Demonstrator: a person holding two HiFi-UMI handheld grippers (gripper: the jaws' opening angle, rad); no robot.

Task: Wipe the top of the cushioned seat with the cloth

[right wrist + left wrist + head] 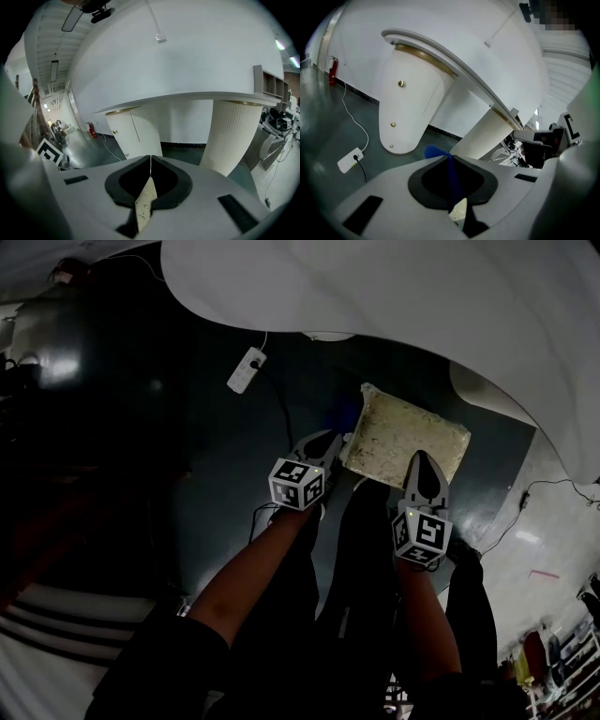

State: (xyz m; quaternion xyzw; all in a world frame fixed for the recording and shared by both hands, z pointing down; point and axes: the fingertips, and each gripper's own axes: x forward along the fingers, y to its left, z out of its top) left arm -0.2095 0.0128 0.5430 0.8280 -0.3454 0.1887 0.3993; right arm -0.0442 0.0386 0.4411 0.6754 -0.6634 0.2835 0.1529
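Our left claw (330, 442) was pinched shut on a fold of blue cloth (451, 176), with a sliver of speckled fabric just below it. Our right claw (422, 463) was clamped on the near edge of the speckled cushioned seat (398, 437). The seat lay between the two claws over the dark floor (187, 437), short of the white counter (375, 287). We judged wiping not yet begun. To do it well, we would rest the seat flat, keep the right claw steadying its edge, and sweep the cloth across the top in overlapping strokes.

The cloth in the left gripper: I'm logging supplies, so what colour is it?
The cloth is blue, seen best in the left gripper view.
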